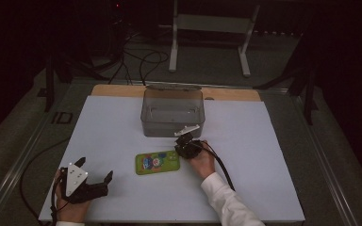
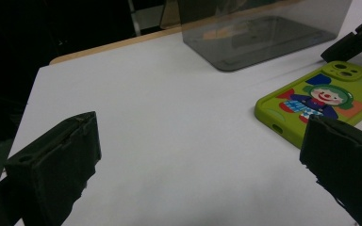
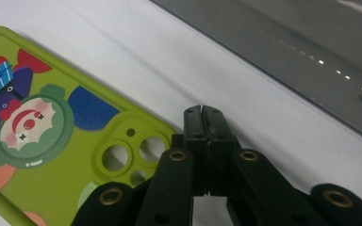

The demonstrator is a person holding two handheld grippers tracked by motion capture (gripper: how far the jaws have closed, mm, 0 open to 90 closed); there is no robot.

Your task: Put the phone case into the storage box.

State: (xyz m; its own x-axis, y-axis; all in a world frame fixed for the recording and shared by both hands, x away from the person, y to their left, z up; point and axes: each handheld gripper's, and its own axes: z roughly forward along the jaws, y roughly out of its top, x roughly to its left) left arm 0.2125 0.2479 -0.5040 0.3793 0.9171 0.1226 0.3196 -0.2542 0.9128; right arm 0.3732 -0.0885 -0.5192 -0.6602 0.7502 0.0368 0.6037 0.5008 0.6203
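Observation:
A lime-green phone case (image 1: 157, 162) printed with a clown lies flat on the white board, just in front of a smoky clear plastic box (image 1: 172, 113). My right gripper (image 1: 185, 143) is shut with nothing in it, its tips right beside the case's camera-cutout corner (image 3: 122, 157) and just short of the box wall (image 3: 311, 56). My left gripper (image 1: 94, 175) rests at the board's near left, jaws wide open, pointing toward the case (image 2: 318, 101), which lies beyond its right finger (image 2: 344, 165).
The white board (image 1: 122, 132) lies on a wooden tabletop (image 1: 118, 90) inside a metal frame. Cables and a white stand's legs (image 1: 209, 42) sit on the dark floor beyond. A cable trails from the right gripper along a white sleeve (image 1: 228, 202).

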